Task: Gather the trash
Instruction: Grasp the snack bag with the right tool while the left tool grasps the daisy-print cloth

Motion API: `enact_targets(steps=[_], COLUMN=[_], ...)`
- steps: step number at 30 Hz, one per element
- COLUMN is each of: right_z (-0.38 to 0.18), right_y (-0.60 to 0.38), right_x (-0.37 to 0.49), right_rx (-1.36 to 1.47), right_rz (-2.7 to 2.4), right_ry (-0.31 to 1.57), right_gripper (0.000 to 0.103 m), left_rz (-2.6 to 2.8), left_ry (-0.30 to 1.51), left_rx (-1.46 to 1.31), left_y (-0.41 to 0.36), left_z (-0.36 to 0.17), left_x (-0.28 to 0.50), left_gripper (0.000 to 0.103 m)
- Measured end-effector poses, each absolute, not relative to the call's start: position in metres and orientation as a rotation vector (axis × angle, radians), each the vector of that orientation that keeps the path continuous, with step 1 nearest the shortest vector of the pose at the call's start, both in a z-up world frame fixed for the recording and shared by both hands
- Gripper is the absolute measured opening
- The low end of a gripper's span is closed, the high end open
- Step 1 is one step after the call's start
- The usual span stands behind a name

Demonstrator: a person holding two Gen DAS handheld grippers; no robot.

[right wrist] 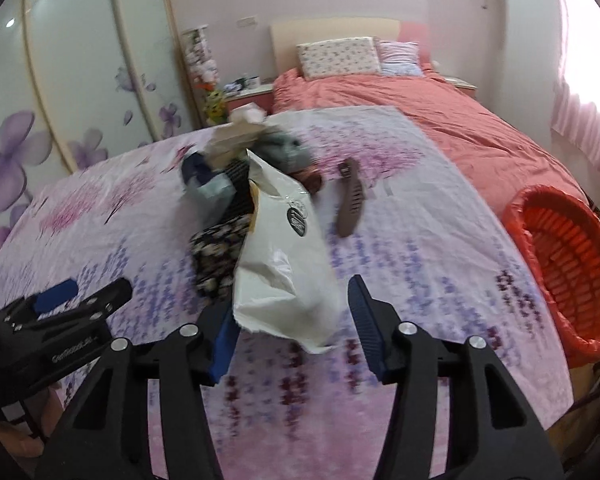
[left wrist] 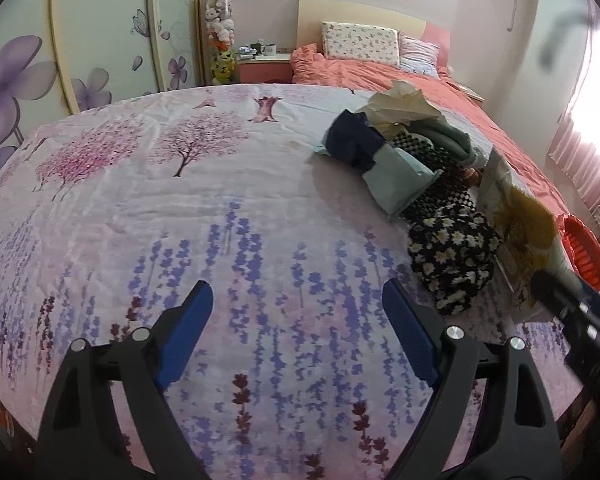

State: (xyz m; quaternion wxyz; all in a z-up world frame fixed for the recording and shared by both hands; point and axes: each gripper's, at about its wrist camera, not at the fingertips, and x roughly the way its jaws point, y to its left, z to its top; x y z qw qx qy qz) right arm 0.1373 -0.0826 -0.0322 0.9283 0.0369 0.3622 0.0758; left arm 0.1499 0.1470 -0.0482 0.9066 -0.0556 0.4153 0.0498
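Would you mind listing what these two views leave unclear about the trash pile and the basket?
- White plastic bag: motion blur in the right wrist view hides its printed logo and whether the right gripper touches it.
- Red basket: cut off by the right wrist view's edge; the left wrist view shows only a sliver behind the bag.
- Brown object: too blurred to identify.

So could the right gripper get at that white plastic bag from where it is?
Probably yes. The right gripper is open, and the white plastic bag lies just ahead on the bedspread, its near end already between the fingers, with nothing in between.
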Motion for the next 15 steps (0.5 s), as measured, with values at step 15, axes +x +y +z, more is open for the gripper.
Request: enact_targets(steps=[15], right_z=[-0.042], right_y=[-0.108], right_x=[0.157], right_rx=[0.171], right_rz=[0.157], right_ry=[0.752], right_gripper=[0.013], left_rz=[0.002], left_ry=[0.846], left_rx=[-0.119], left_y=[0.103], left_z=[-0.042], left_x=[0.161], left_gripper=[0.085])
